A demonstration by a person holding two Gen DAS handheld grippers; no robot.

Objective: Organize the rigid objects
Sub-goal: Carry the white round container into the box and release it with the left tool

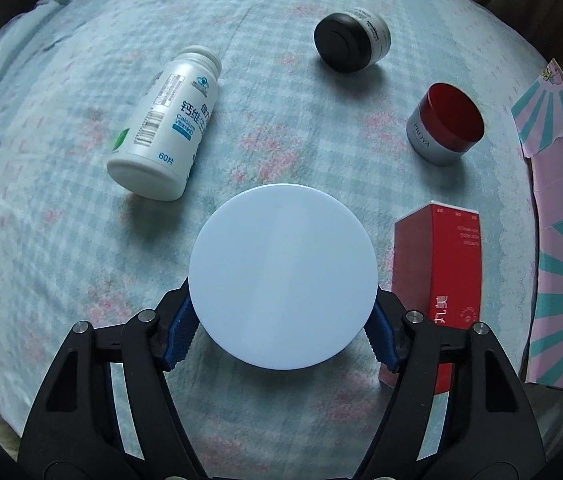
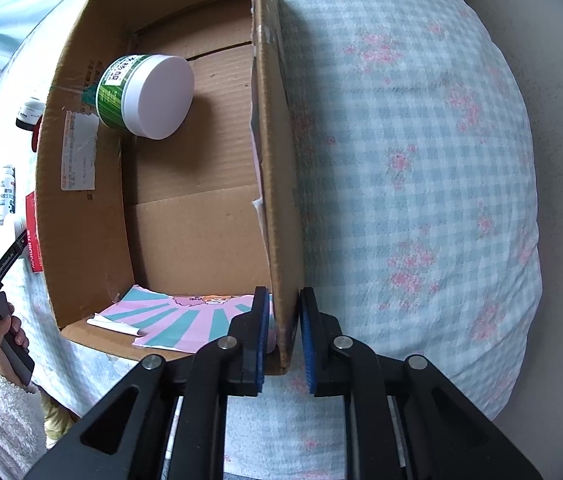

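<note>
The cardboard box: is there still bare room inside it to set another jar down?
Yes. In the cardboard box only the green-labelled tub sits, at the far end. The floor from that tub down to the pink-and-teal flap is bare. Outside, it is crowded along the box's left wall, where the red carton stands.

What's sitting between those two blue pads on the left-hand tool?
A round white lid, seen from above in the left wrist view. The left gripper has its blue pads against the lid's edges.
</note>
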